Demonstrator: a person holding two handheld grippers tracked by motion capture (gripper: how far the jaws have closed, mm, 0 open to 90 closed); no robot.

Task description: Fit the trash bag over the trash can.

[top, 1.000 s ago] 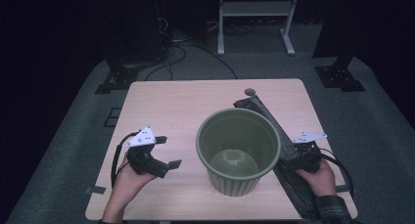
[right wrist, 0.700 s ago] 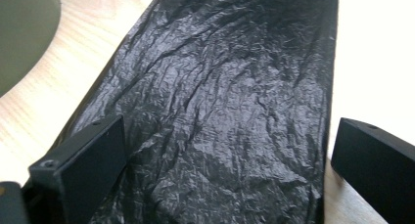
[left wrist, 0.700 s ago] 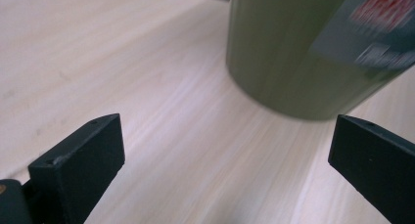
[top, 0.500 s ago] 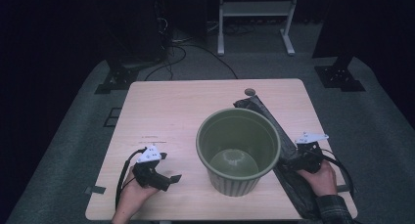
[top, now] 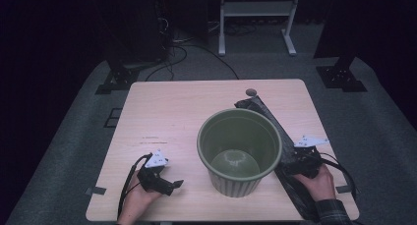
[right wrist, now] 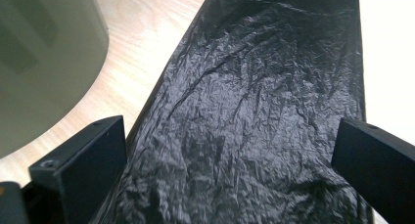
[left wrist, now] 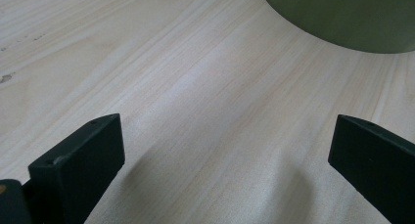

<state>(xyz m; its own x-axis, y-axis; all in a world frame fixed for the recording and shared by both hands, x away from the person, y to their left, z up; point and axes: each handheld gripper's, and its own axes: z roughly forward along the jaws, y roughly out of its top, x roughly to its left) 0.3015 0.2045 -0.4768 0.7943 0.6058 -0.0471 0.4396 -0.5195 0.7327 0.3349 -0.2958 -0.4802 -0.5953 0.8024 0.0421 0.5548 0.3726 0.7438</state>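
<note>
The right gripper (right wrist: 230, 170) is hovering with its jaws spread wide over the black plastic bag (right wrist: 264, 101), nothing pinched between them. The bag is lying flat on the table just to the right of the green bin (top: 239, 151), running from the near table edge back past the bin's far side, its inner edge tucked close against the bin's base. It is looking thin, crinkled and limp, so it is likely weighing almost nothing, sliding easily on the wood and collapsing when lifted. A pinch on a raised wrinkle or on the near end of the bag is probably serving best, since a flat layer is giving the jaws little to bite.

Left of the bin, the left gripper (top: 160, 178) is resting low over bare table (top: 162, 117), its jaws also standing wide apart and holding nothing.

The right gripper view is giving the bag's fine creases and sheen, which the high view is reducing to a dark strip. The high view is laying out the bag's full length and the bin's hollow inside, while the left gripper view is catching just the bin's lower wall (left wrist: 342, 18) beyond plain wood.
</note>
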